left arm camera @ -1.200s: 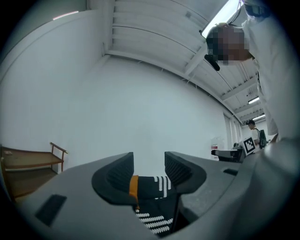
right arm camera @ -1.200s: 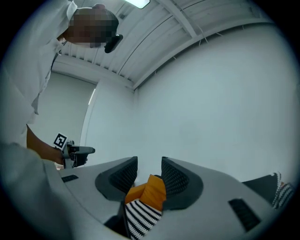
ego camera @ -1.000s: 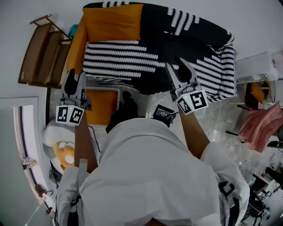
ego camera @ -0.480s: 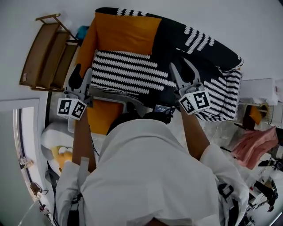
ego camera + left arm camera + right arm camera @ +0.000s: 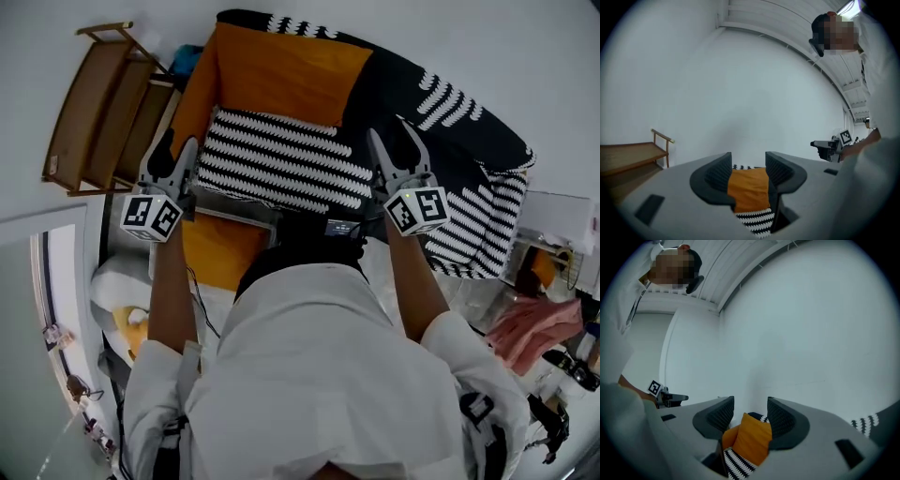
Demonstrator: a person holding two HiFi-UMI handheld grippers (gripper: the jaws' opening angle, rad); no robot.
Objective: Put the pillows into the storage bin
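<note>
On the black-and-white sofa (image 5: pixel 441 112) a striped pillow (image 5: pixel 281 159) lies in front of an orange pillow (image 5: pixel 291 80). My left gripper (image 5: pixel 173 155) hangs open off the striped pillow's left end and my right gripper (image 5: pixel 394 136) off its right end. The right jaws have just been opening, with nothing between them. In the left gripper view the jaws (image 5: pixel 747 161) frame the orange pillow (image 5: pixel 747 187) farther off, without touching it. The right gripper view (image 5: pixel 750 408) shows the same pillow (image 5: pixel 752 439) beyond its pads. The storage bin (image 5: pixel 234 217) stands in front of the sofa with an orange pillow (image 5: pixel 216 253) inside.
A wooden rack (image 5: pixel 103 112) stands against the wall left of the sofa. A white and yellow soft thing (image 5: pixel 122 291) lies on the floor at the left. Pink cloth (image 5: pixel 534 323) and clutter sit at the right. The white wall is close behind the sofa.
Both grippers have travelled forward from above the bin to the two ends of the striped pillow. The bin now lies closer under my body.
</note>
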